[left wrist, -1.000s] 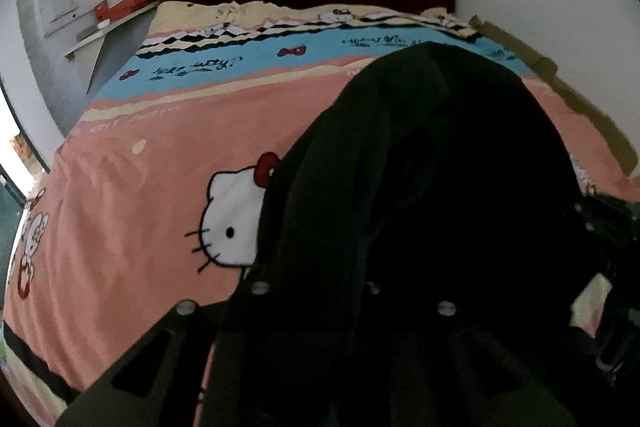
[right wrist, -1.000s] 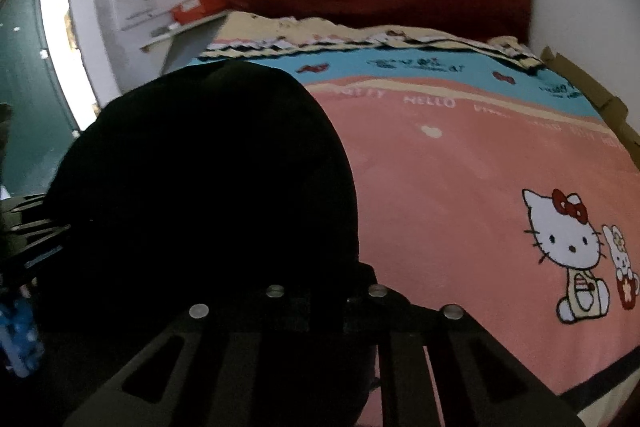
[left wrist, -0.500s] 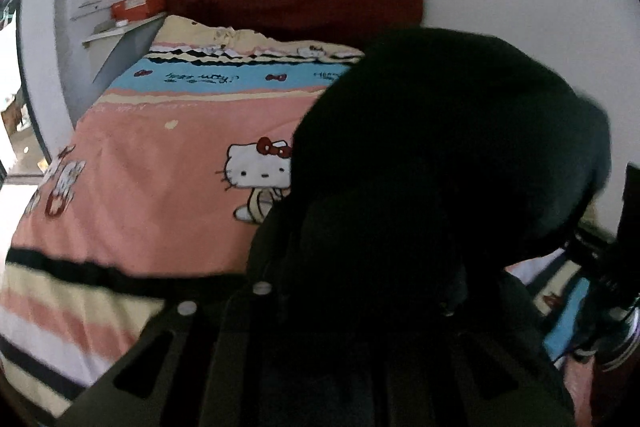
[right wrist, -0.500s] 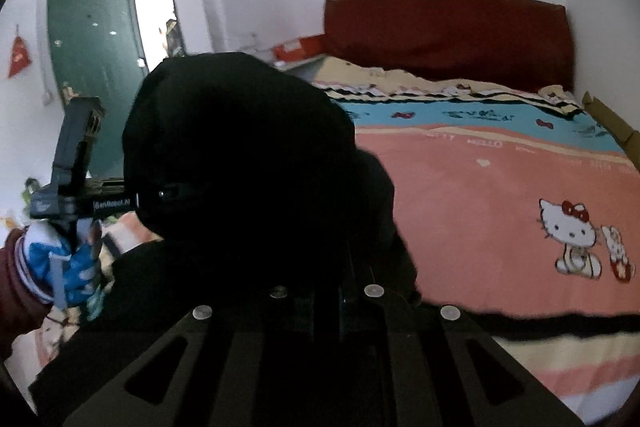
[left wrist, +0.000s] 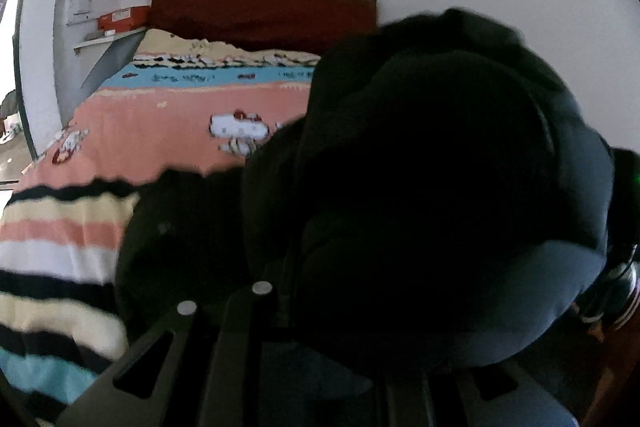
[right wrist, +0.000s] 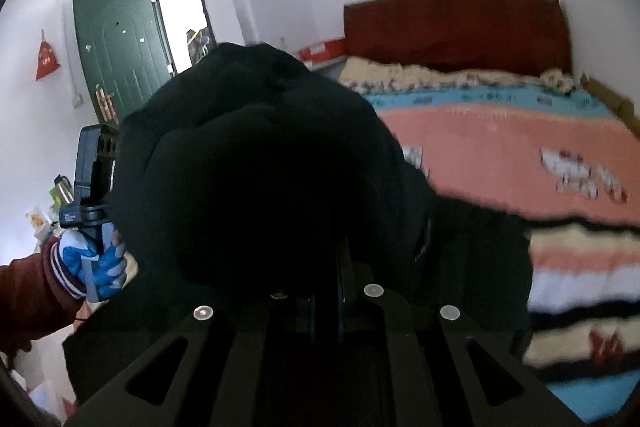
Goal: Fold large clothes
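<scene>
**A:** Where is the big black fabric garment [left wrist: 432,179] as you hold it?

**B:** It is bunched in a thick mound right in front of both your cameras, raised above the near end of the bed. In the left wrist view it fills the middle and right, with a greyish-blue lining showing along its lower right edge. In the right wrist view the same garment [right wrist: 256,163] covers the centre, and a flap of it hangs down to the right over the striped end of the bedspread.

**A:** And your tongs?

**B:** Your left tongs [left wrist: 320,311] are buried under the cloth; only the black frame and its silver screws show, so I cannot tell how the fingers stand. Your right tongs [right wrist: 324,291] have their fingers drawn close together, running up into the cloth, apparently pinching the garment.

**A:** What else is around you?

**B:** The pink cartoon-cat bedspread [left wrist: 160,131] with cream, black and blue stripes, a dark red headboard [right wrist: 456,27], and an orange-red box [left wrist: 122,17] on a wall shelf. In the right wrist view your left hand in a blue-and-white glove [right wrist: 94,263] grips the other device's handle, left of the garment, before a dark green door [right wrist: 120,47].
</scene>
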A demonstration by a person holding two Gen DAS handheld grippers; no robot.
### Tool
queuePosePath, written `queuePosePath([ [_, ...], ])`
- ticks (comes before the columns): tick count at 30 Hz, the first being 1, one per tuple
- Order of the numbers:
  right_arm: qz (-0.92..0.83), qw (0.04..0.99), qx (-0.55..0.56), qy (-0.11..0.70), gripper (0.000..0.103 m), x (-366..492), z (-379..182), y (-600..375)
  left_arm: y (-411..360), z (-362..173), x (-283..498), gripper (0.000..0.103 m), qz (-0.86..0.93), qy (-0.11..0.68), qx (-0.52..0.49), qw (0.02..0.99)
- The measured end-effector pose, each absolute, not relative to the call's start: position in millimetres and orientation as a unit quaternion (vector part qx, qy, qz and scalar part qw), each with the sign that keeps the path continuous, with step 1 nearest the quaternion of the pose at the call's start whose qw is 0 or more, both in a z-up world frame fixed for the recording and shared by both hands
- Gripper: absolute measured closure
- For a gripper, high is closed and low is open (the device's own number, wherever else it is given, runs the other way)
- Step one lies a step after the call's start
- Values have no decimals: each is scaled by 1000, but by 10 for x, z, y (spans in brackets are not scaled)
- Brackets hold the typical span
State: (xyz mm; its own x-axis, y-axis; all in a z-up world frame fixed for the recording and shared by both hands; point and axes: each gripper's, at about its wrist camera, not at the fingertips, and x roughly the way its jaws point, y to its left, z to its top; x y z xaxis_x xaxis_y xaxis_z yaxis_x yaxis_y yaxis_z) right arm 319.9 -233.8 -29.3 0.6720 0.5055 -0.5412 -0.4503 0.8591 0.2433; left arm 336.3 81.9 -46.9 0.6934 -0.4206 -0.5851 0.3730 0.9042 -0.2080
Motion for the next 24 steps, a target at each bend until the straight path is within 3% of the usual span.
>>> queuePosePath([
  [9,240,895,32,375,94,3152,-933,-2328,619,-858,3252,91,-206,327,6,922],
  [18,217,893,-12,395,94,3211,-956,-2231,575,-830,3284,87,-192,336,14,922],
  [24,206,892,-91,392,89,3121,-870,-2086,535,-767,3175,86,-181,328,44,926],
])
